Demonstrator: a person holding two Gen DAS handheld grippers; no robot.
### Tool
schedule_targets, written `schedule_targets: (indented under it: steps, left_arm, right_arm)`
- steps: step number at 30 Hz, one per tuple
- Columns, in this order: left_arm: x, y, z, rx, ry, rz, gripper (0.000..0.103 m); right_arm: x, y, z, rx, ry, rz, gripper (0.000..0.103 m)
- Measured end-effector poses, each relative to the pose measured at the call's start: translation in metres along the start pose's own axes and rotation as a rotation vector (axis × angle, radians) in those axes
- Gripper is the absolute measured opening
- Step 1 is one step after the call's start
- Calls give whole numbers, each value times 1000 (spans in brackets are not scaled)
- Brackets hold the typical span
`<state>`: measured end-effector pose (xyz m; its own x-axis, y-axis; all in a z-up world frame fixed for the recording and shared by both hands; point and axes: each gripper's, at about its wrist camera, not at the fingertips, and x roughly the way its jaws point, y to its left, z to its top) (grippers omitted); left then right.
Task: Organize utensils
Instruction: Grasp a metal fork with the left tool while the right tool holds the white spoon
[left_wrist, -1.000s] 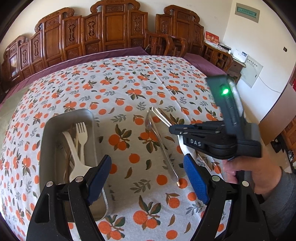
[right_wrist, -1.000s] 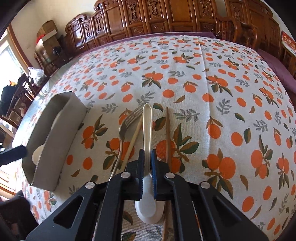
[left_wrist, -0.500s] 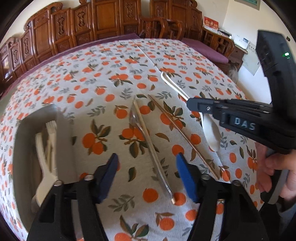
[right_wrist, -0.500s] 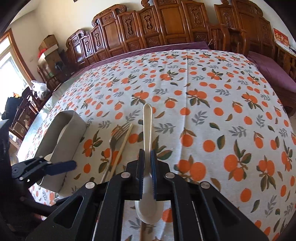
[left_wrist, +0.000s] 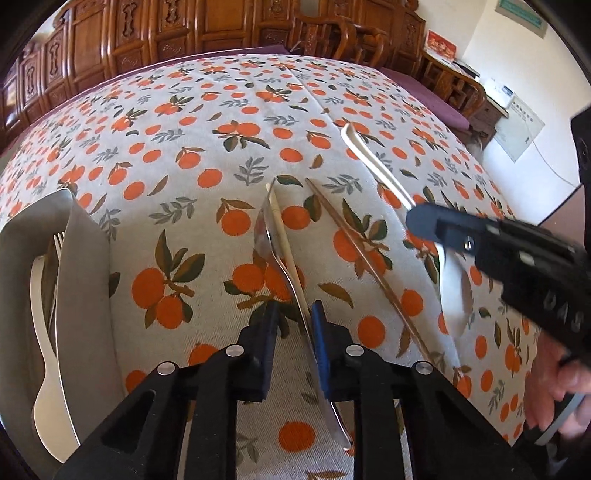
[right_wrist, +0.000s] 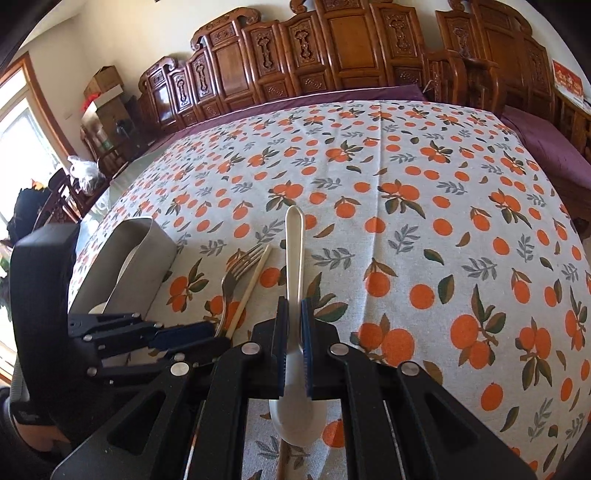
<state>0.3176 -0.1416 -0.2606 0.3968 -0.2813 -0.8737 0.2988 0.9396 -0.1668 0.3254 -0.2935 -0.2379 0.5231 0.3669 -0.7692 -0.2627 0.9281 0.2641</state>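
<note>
My left gripper (left_wrist: 293, 325) has closed around the handle of a metal fork (left_wrist: 275, 254) and a pale chopstick (left_wrist: 284, 236) that lie together on the orange-print tablecloth. My right gripper (right_wrist: 294, 325) is shut on a white plastic spoon (right_wrist: 294, 251) and holds it above the cloth, handle pointing away; the spoon also shows in the left wrist view (left_wrist: 373, 166). The fork (right_wrist: 240, 266) and chopstick (right_wrist: 251, 284) lie left of the spoon in the right wrist view. A grey tray (left_wrist: 85, 258) at the left holds white plastic utensils (left_wrist: 42, 306).
A brown chopstick (left_wrist: 362, 258) lies on the cloth between the two grippers. The grey tray (right_wrist: 144, 251) stands at the table's left side. Carved wooden chairs (right_wrist: 332, 55) line the far edge of the table. The right gripper's body (left_wrist: 517, 258) hangs over the cloth's right part.
My left gripper moved right from the tray, came down over the fork and pale chopstick, and its jaws closed on them. My right gripper lifted the white spoon off the cloth.
</note>
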Motion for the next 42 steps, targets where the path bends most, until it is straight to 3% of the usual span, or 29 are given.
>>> schedule_targets:
  steps: [6, 31, 42]
  left_arm:
    - [0, 2, 3, -29, -1, -18, 7]
    - [6, 3, 10, -11, -17, 66, 2]
    - [-22, 13, 1, -9, -55, 84, 1]
  right_arm:
    - [1, 2, -2, -7, 4, 1, 8]
    - [7, 5, -4, -22, 24, 2, 9]
    - [5, 16, -3, -36, 16, 18, 9]
